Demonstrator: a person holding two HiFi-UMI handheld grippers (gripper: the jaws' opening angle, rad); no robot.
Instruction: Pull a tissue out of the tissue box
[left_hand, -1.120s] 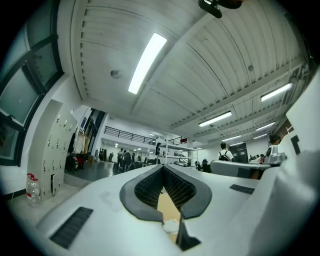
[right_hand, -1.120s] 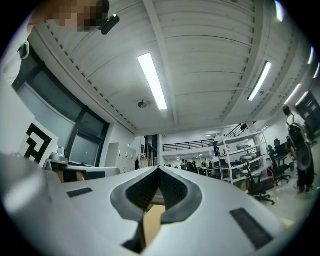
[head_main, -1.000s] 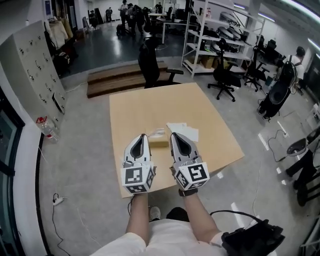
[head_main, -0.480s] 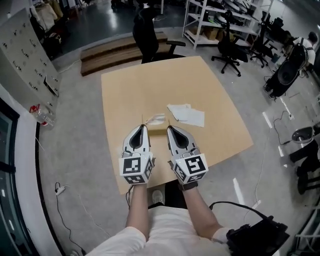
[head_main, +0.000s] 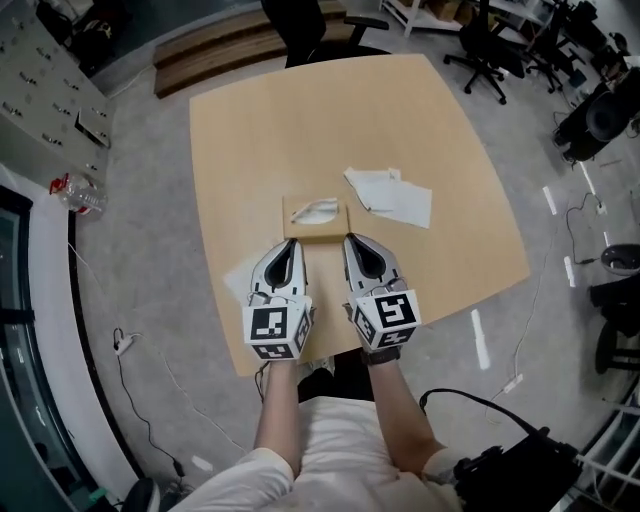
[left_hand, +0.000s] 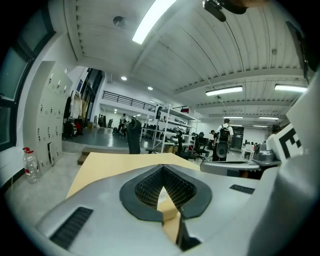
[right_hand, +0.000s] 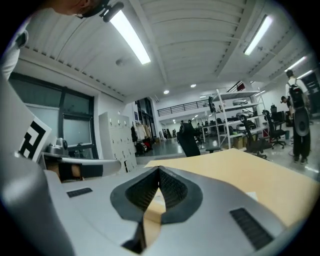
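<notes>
While both pairs are clenched with nothing caught in them, the left tongs (head_main: 288, 243) and the right tongs (head_main: 352, 240) hover side by side over the near part of the counter (head_main: 300, 120), pointing away from the person. In each gripper view the ribbed tips meet at a point, and a piece of the tan tissue box (head_main: 316, 214) shows through the gap behind them. Each pair carries a marker cube (head_main: 278, 332) at its rear, printed with black-and-white square patterns rather than words.

Just beyond the tips, the tissue box lies flat on the counter, roughly midway between the two pairs and apart from both. A white tissue (head_main: 315, 210) pokes from its top slot. Any print on the box is too small to read.

Near the box on its right lie loose white sheets (head_main: 390, 195), not touching it. The box sits well in from every counter edge, with bare wood open on the far side and to the left. Past the far edge stands a black office chair (head_main: 310, 25). A bottle (head_main: 72, 192) rests on the grey floor (head_main: 150, 250) well off to the left.
</notes>
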